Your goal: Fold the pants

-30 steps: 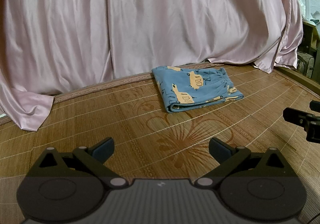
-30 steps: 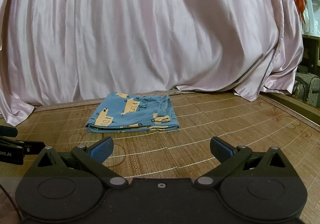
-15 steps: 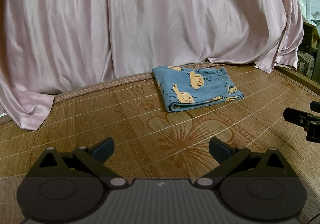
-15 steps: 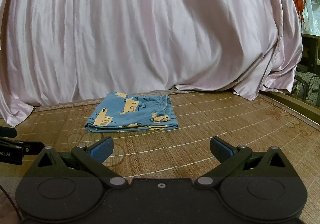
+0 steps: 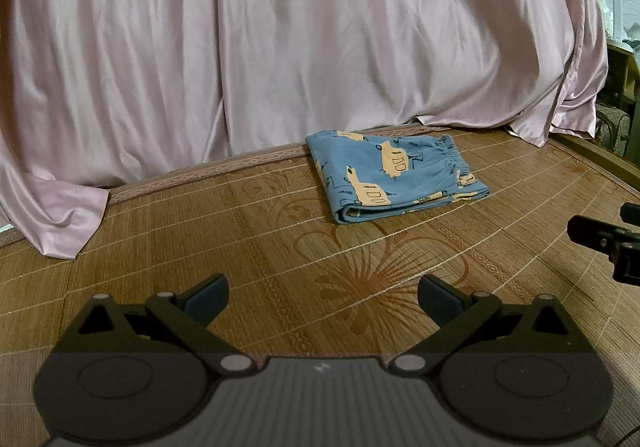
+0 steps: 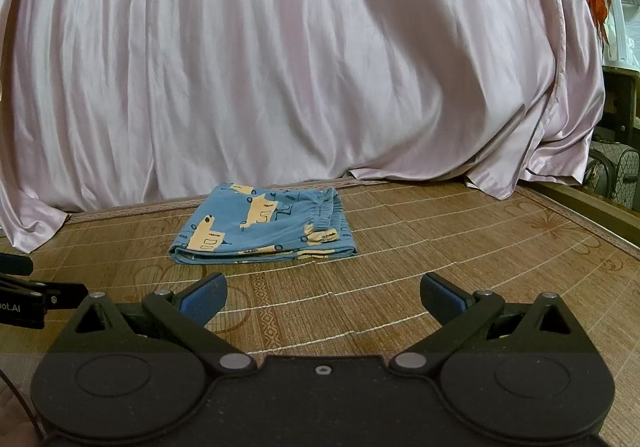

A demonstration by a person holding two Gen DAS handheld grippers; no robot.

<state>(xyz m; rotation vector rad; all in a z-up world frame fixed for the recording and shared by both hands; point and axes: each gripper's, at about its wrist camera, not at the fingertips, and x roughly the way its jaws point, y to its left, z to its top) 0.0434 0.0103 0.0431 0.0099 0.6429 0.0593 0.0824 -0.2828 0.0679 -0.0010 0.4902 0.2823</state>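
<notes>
1. Your left gripper (image 5: 323, 295) has its jaws spread wide apart, with nothing between them; only bare mat (image 5: 200, 247) shows through the gap.
2. Your right gripper (image 6: 323, 293) is likewise spread wide and holds nothing, its blue pads (image 6: 204, 295) apart over the mat (image 6: 440, 239).
3. Both grippers hover low over the near part of the mat, side by side: in the left view a piece of the right one sits at the 3 o'clock edge, and in the right view a piece of the left one sits at the 9 o'clock edge.
4. Your pants (image 5: 394, 175) lie folded into a compact blue rectangle with yellow vehicle prints, flat on the mat and apart from both grippers.
5. From the left gripper they sit at about 1 o'clock, well ahead; from the right gripper the pants (image 6: 266, 227) sit at about 11 o'clock, also well ahead.
6. Their gathered waistband faces the right side, and the rounded fold edge faces you at the near left corner.
7. Behind the pants hangs a pale pink satin curtain (image 5: 280, 47), whose hem rests on the far edge of the mat; the far side of the pants lies just beside that hem.
8. At the 3 o'clock edge of both views you can see dim furniture past the curtain (image 6: 280, 67), too blurred to name.
</notes>
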